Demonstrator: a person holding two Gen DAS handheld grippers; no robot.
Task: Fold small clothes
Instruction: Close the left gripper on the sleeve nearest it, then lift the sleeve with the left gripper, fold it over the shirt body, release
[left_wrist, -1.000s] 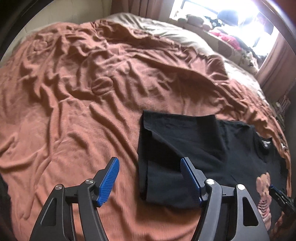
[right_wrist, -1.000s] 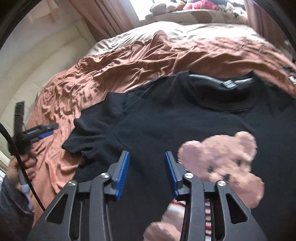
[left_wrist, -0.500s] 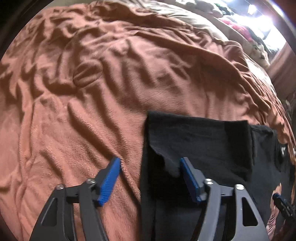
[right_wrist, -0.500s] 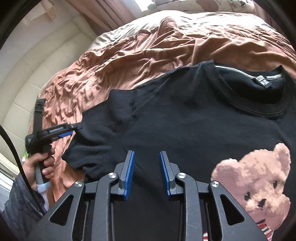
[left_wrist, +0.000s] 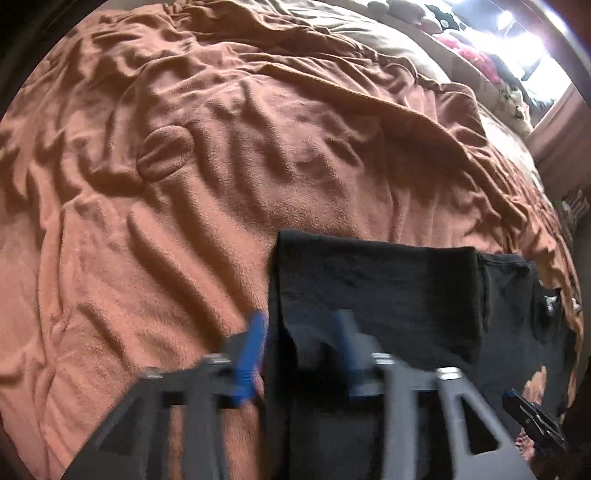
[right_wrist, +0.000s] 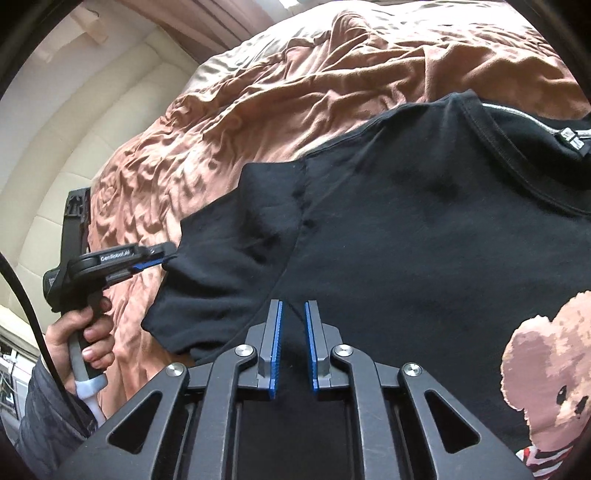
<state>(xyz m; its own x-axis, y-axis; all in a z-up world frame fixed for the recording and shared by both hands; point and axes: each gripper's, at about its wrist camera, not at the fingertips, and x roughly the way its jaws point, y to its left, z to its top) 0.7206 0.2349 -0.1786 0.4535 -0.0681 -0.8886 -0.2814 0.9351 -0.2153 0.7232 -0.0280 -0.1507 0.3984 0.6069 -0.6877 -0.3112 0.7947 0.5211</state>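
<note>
A black T-shirt (right_wrist: 424, 229) with a pink teddy bear print (right_wrist: 546, 373) lies flat on the brown blanket. Its sleeve (left_wrist: 376, 291) spreads out in the left wrist view. My left gripper (left_wrist: 299, 332) straddles the sleeve's edge, blurred, with its jaws partly closed and cloth between them. It also shows in the right wrist view (right_wrist: 162, 258) at the sleeve's tip. My right gripper (right_wrist: 293, 321) hovers low over the shirt near the underarm seam, jaws a narrow gap apart with a little cloth between them.
The brown fleece blanket (left_wrist: 221, 166) is wrinkled and covers the bed. A cream padded headboard (right_wrist: 74, 147) stands at the left. Stuffed toys (left_wrist: 472, 55) line the window ledge. The person's hand (right_wrist: 81, 332) holds the left gripper's handle.
The left gripper moved forward onto the sleeve edge and its jaws narrowed. The right gripper moved left towards the underarm seam and its jaws narrowed too.
</note>
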